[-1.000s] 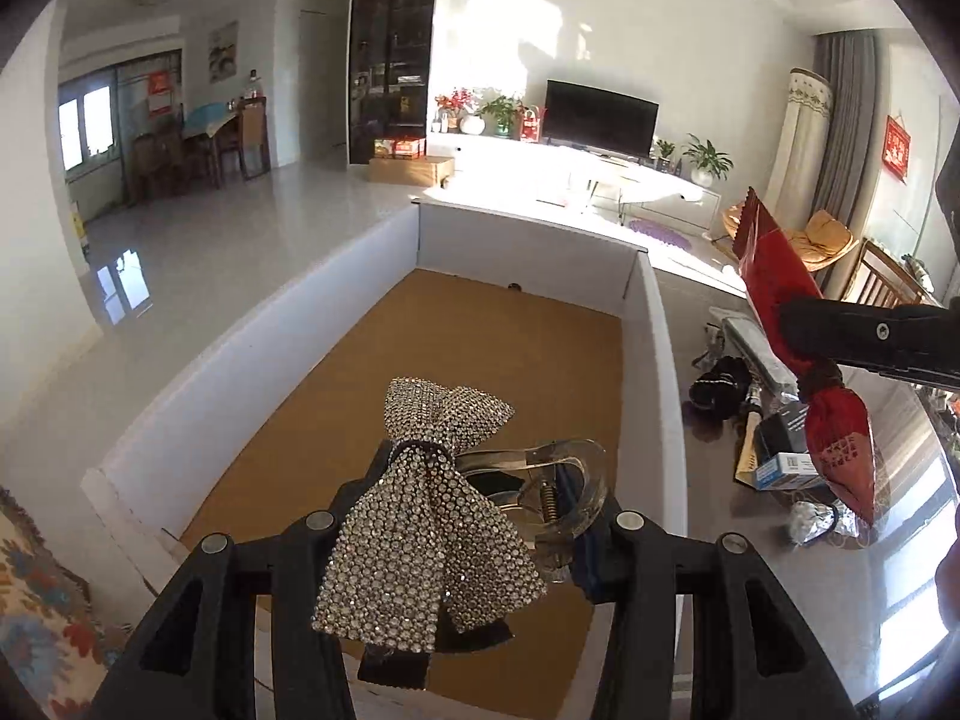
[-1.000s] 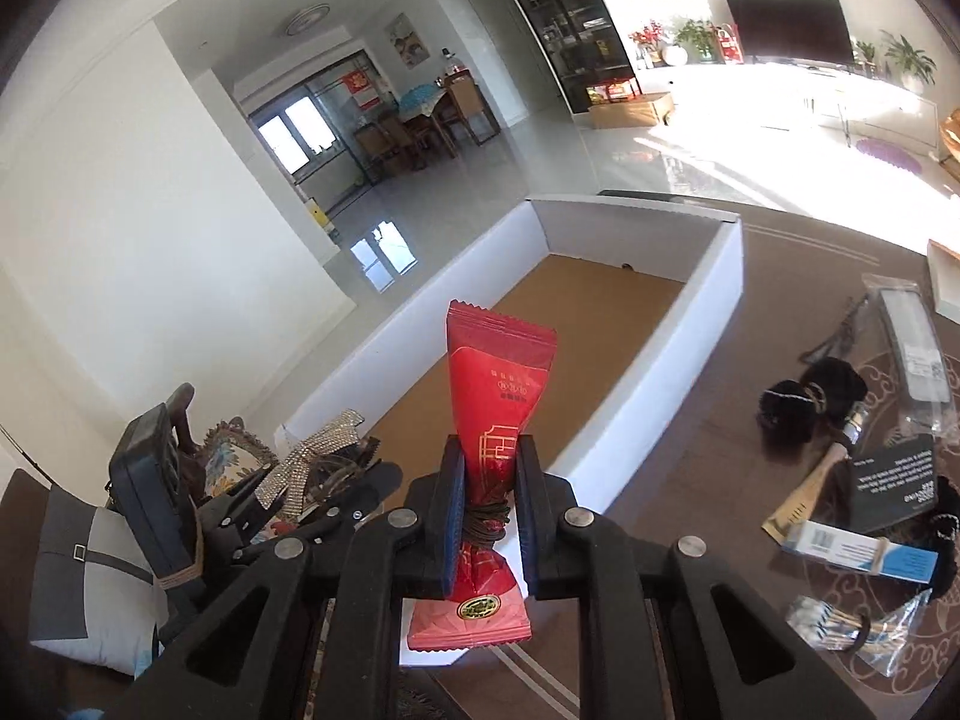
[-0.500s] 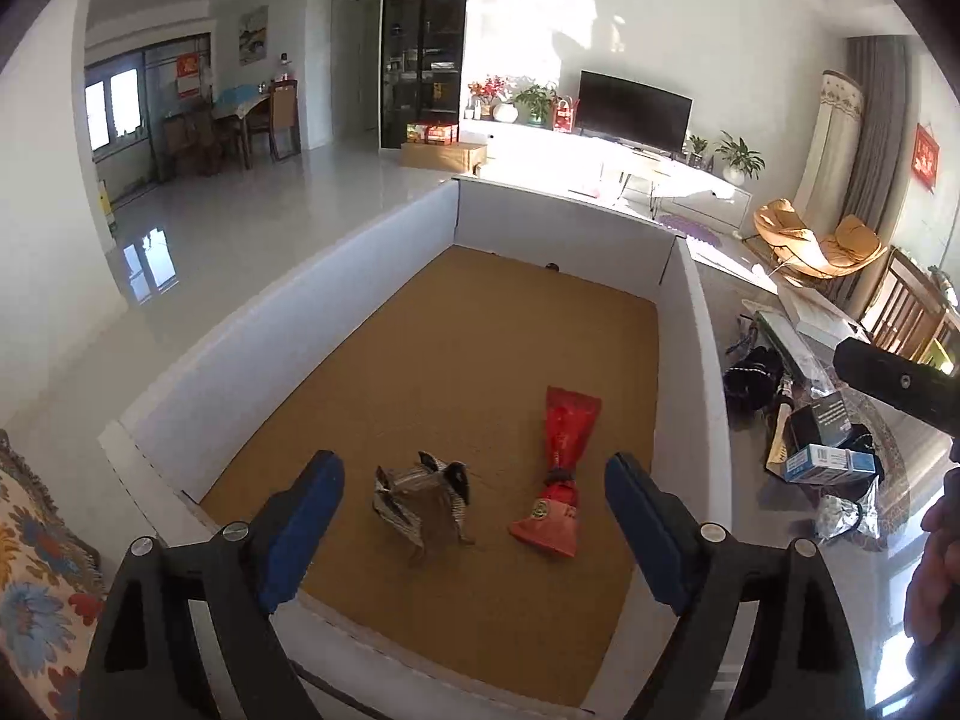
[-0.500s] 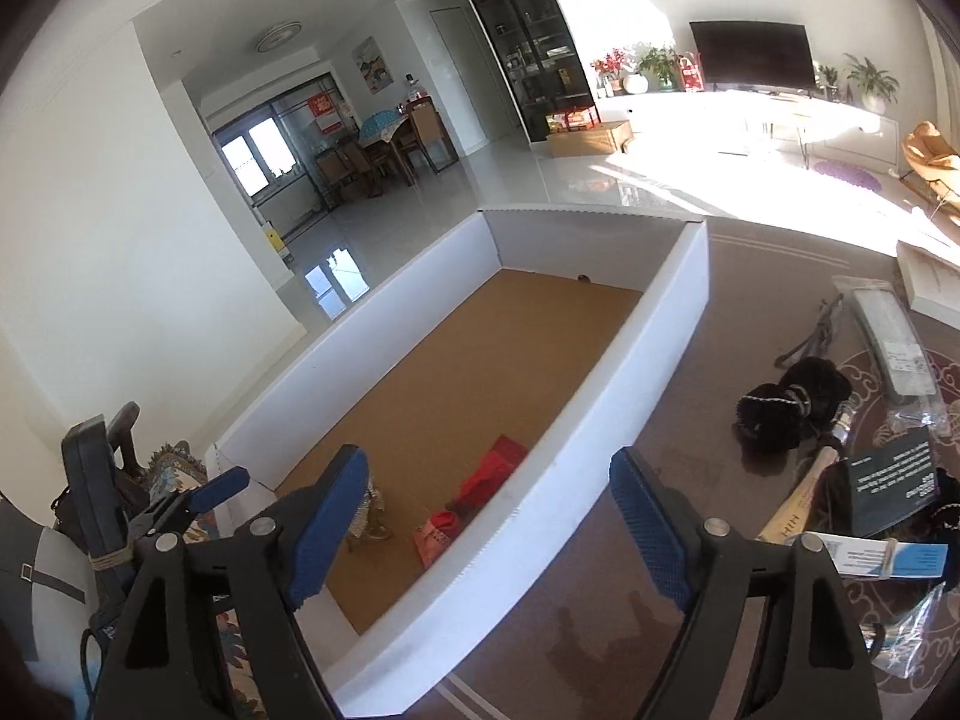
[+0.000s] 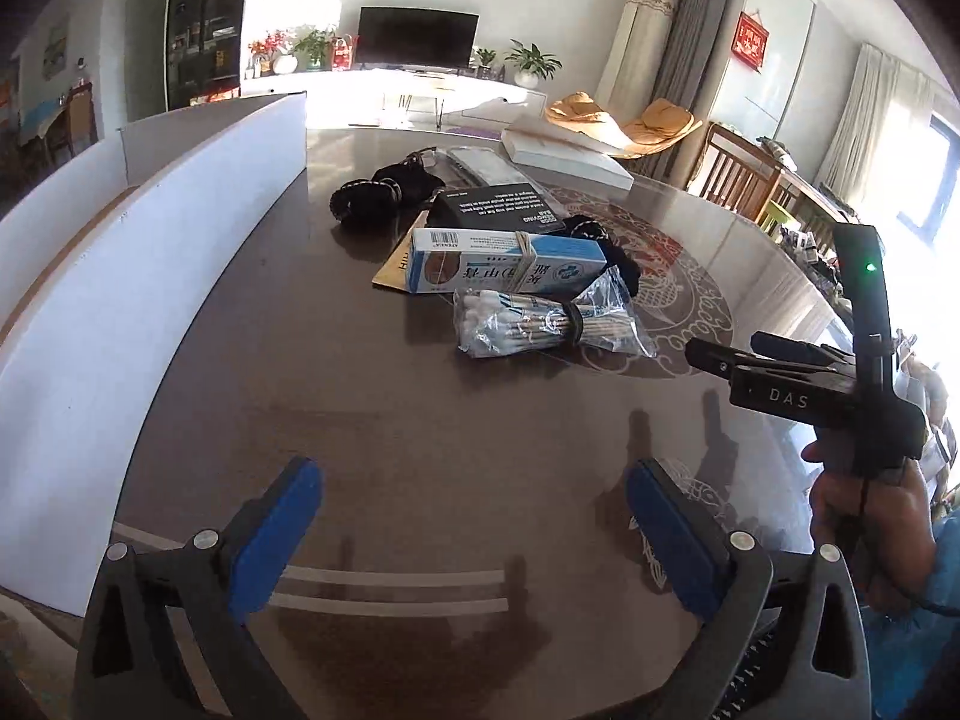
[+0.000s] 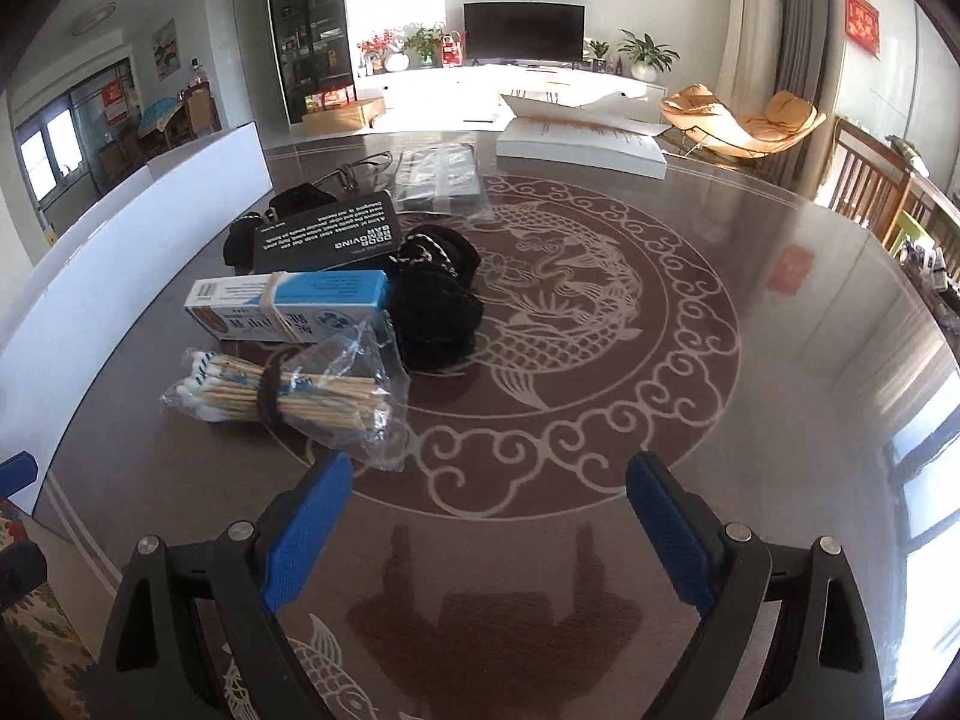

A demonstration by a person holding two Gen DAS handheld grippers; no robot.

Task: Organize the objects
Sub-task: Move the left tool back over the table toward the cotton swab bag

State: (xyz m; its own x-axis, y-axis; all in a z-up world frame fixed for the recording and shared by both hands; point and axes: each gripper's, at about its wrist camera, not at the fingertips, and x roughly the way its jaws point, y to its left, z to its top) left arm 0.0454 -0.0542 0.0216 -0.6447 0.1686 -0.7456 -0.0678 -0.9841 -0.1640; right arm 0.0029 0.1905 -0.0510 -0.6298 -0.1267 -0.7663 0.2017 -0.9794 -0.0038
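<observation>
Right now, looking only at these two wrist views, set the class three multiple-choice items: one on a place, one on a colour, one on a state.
1. Where does the bag of cotton swabs lie relative to the blue-and-white box?
A. Nearer the camera than the box
B. Inside the white carton
C. On top of the black card

2. What colour are the pads on the gripper fingers?
A. Red
B. Blue
C. Yellow

3. What state is the right gripper in?
A. Shut on the swabs
B. Shut on nothing
C. Open and empty

Answers:
1. A, the swabs sit on the table in front of the box.
2. B, both pads show blue.
3. C, its jaws stand wide apart with only table between them.
</observation>
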